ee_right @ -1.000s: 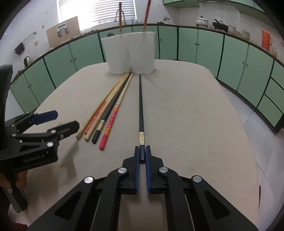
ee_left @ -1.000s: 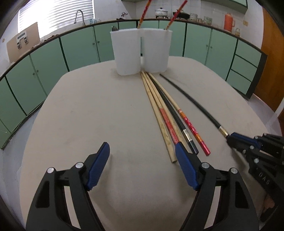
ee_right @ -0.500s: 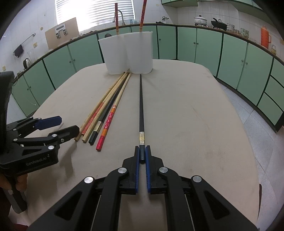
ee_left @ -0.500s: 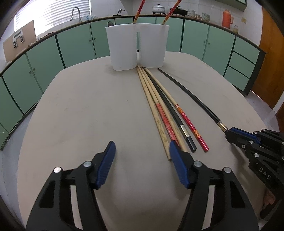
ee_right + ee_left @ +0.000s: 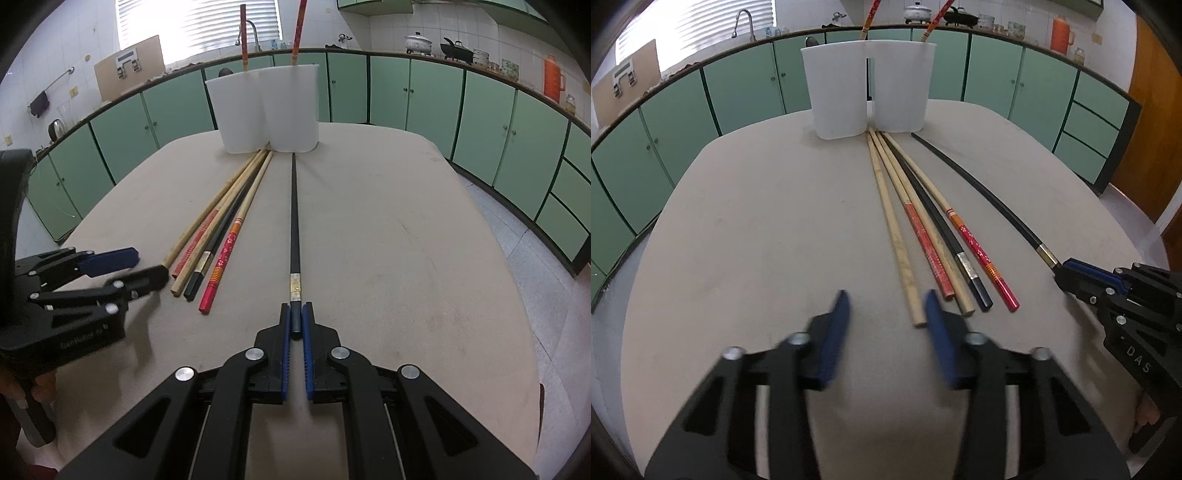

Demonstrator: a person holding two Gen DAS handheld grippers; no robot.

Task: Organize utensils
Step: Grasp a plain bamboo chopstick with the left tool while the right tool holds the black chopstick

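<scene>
Left tool narrower than before, jaws closing on nothing.

Daylight enters through the blinded window, which is blown out to white glare; the room is evenly lit. Fisheye distortion bows the cabinets with dark corner vignetting. The left claw is motion-blurred; soft shadows on the desk.

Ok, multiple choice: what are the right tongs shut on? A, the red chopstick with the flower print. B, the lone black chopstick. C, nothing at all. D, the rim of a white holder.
B: the right tongs are shut on the end of the lone black chopstick, which lies apart from the bundle on the table.
</scene>
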